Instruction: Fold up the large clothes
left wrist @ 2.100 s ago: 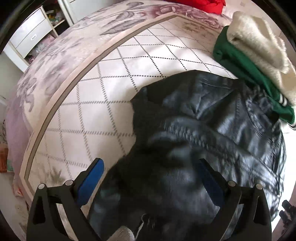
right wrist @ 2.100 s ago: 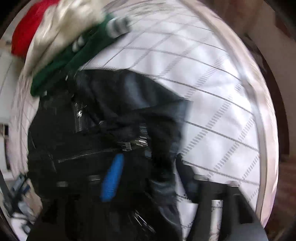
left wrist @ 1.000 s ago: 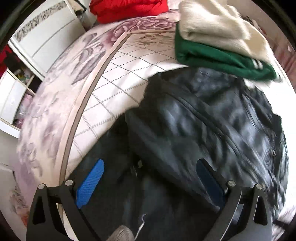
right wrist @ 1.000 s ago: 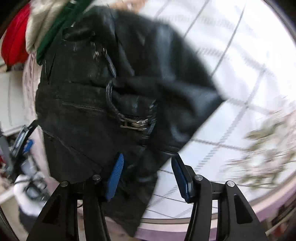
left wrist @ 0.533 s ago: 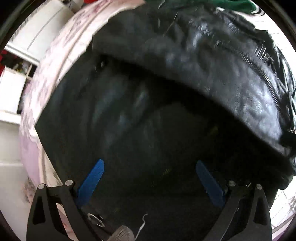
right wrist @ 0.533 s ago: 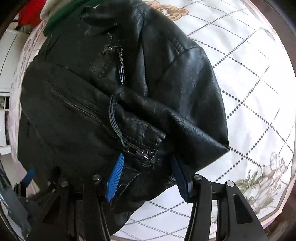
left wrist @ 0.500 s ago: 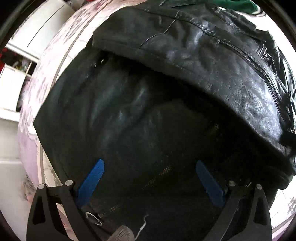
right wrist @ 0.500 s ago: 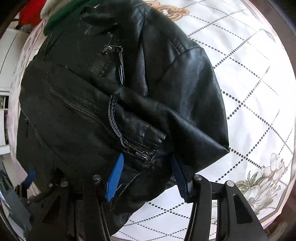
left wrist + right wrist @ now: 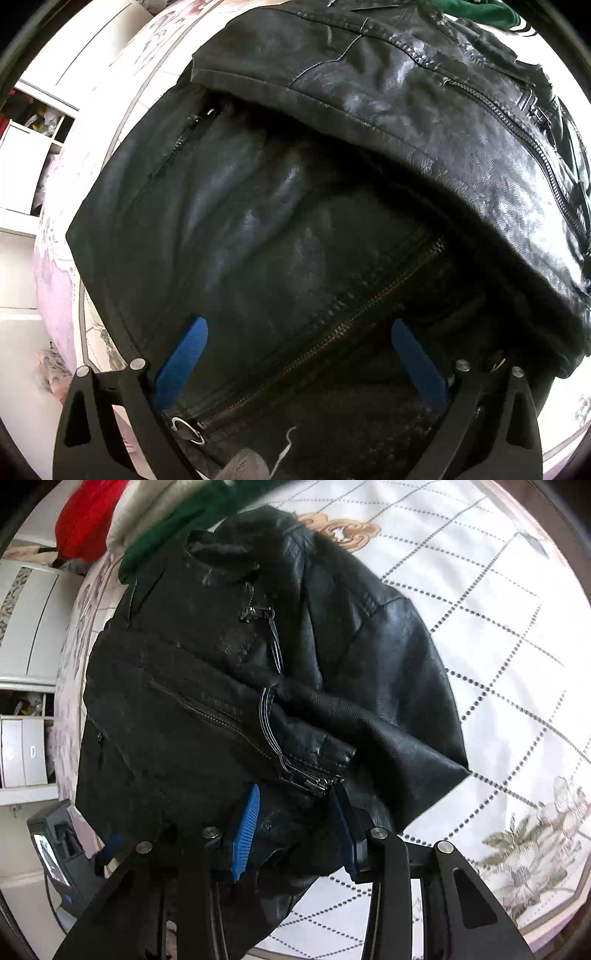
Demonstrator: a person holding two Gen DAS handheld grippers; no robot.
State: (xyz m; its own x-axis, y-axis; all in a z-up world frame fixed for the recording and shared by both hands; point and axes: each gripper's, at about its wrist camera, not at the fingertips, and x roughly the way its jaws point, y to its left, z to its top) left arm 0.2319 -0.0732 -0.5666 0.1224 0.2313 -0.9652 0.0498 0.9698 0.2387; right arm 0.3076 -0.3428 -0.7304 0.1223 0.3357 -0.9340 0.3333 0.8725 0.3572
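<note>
You are working a black leather zip-front jacket [image 9: 229, 686] lying on a white quilted bedspread with a dotted diamond pattern [image 9: 491, 602] — the fold is partly made, one sleeve already lying across the body, the bottom edge still to be gathered.

Your right gripper [image 9: 293, 834], at the lower centre of the right-wrist view, is closing on the leather near the zipped cuff [image 9: 314, 775]; jacket material is sitting between its blue pads [image 9: 246, 830], though a firm pinch is not yet evident. Your left gripper [image 9: 299, 365] is hovering spread wide over the jacket's lower front, low in its own frame, pinching nothing.

The next move is likely calling for the left gripper to drop and seize the hem beside the brass-toned zipper [image 9: 332, 332], so both hands can lift together.

The right view alone is showing the folded red, cream and green garments [image 9: 125, 520] at the upper left; the left view alone is showing the zip's ring pull [image 9: 186, 430] at the bottom.
</note>
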